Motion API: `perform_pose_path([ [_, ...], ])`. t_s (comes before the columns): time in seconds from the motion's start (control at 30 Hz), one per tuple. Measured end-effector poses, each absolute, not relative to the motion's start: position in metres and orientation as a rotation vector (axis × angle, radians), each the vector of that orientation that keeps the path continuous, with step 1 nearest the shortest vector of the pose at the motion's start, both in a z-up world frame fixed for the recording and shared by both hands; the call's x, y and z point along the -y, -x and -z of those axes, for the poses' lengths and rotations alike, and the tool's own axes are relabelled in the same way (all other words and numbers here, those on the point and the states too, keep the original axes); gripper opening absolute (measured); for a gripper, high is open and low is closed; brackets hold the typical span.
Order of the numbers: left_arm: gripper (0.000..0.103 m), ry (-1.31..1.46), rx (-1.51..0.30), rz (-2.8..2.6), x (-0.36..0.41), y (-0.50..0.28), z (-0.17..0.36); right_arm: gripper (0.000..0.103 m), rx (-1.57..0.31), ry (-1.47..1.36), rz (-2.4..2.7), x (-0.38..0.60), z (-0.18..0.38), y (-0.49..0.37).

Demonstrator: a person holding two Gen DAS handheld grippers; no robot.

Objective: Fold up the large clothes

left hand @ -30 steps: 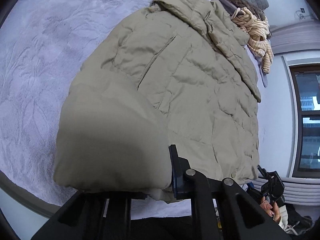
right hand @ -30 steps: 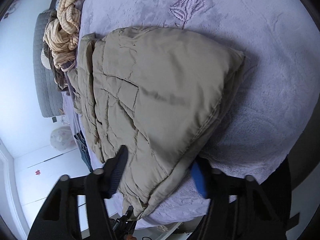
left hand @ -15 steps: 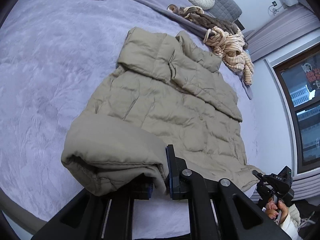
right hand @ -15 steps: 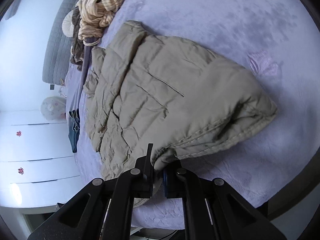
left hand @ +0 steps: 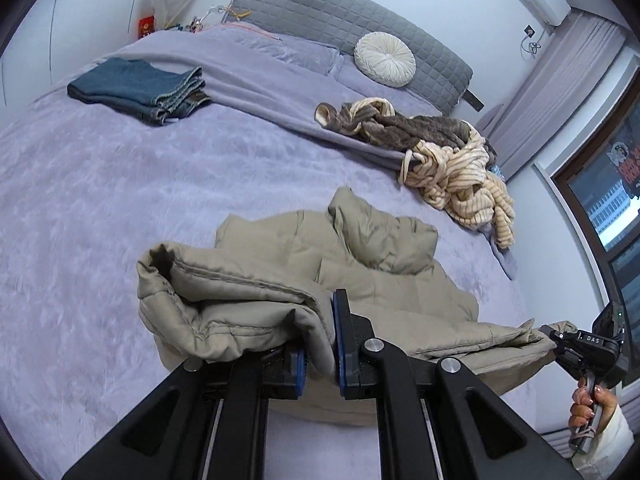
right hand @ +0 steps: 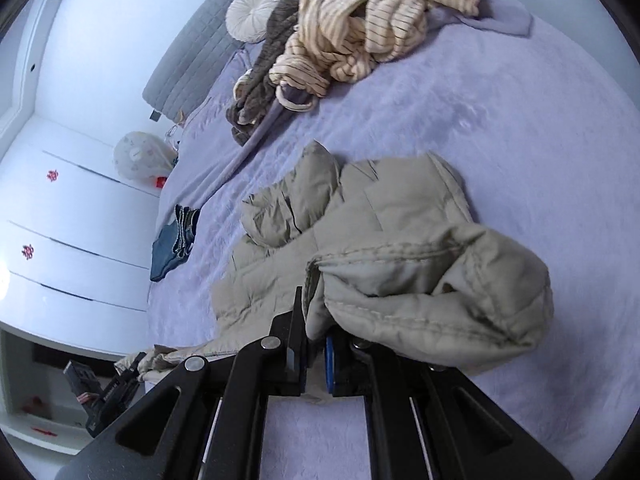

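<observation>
We hold jacket hem, one corner per tool: left tool, right tool, both clamped. Puffy slick fabric may slip; uneven lift skews fold near bed foot edge.

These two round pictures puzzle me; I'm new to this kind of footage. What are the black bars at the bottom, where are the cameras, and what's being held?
A person holds a two-finger clamp in each hand, with a wide-angle camera on each looking along the fingers. One picture comes from the left gripper, the other from the right gripper. Both are shut on the hem of a beige quilted puffer jacket lying on a lilac bedspread. Also there: folded blue jeans, a heap of cream striped and brown clothes, and a round white cushion.
</observation>
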State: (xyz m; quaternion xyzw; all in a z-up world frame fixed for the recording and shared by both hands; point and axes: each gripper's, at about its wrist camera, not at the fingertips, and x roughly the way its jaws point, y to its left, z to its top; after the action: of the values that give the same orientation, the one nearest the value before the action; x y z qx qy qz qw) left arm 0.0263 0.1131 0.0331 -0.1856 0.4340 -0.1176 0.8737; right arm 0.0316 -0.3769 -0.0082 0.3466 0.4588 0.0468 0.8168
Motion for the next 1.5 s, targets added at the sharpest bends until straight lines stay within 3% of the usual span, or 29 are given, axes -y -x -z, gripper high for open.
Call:
perform_pose_path([
  [0.17,0.013,0.359,-0.924,0.144,-0.092,-0.089,-0.019,0.007,-1.027,-0.665,-0.108,0.380,0.013,-0.114],
  [0.33,0.013,0.299,-0.978,0.081,-0.076,-0.132,0.019,0.007,-1.086,-0.675,-0.080,0.386,0.055,-0.164],
  [0.7,0.013,0.223,-1.115,0.015,-0.053,-0.207,0.113,0.007,-1.153,-0.767,-0.004,0.398,0.140,-0.208],
  [0.9,0.013,0.187,-1.123,0.011,-0.051,-0.214,0.121,0.008,-1.162,-0.770,-0.019,0.396,0.148,-0.218],
  [0.97,0.021,0.158,-1.110,0.030,-0.051,-0.210,0.118,0.011,-1.160,-0.752,-0.039,0.397,0.143,-0.216],
  [1.0,0.042,0.138,-1.096,0.034,-0.051,-0.206,0.115,0.015,-1.157,-0.748,-0.046,0.398,0.140,-0.215],
  [1.03,0.082,0.128,-1.081,0.035,-0.051,-0.203,0.111,0.025,-1.153,-0.748,-0.053,0.399,0.137,-0.213],
  [1.07,0.099,0.108,-1.055,0.008,-0.052,-0.198,0.107,0.034,-1.143,-0.752,-0.060,0.400,0.133,-0.211],
  [1.1,0.103,0.088,-1.026,-0.016,-0.052,-0.194,0.102,0.052,-1.131,-0.755,-0.064,0.401,0.129,-0.209],
  [1.13,0.103,0.076,-1.019,-0.002,-0.051,-0.192,0.100,0.058,-1.123,-0.755,-0.065,0.402,0.126,-0.207],
  [1.3,0.103,0.052,-1.036,0.024,-0.046,-0.188,0.097,0.059,-1.112,-0.737,-0.081,0.399,0.118,-0.202],
  [1.37,0.103,0.059,-1.032,0.053,-0.042,-0.186,0.096,0.067,-1.125,-0.709,-0.090,0.394,0.118,-0.200],
  [1.4,0.103,0.061,-1.029,0.061,-0.041,-0.186,0.095,0.079,-1.126,-0.687,-0.092,0.392,0.118,-0.199],
  [1.5,0.077,0.057,-1.043,0.103,-0.033,-0.188,0.098,0.103,-1.106,-0.574,-0.129,0.376,0.114,-0.195],
])
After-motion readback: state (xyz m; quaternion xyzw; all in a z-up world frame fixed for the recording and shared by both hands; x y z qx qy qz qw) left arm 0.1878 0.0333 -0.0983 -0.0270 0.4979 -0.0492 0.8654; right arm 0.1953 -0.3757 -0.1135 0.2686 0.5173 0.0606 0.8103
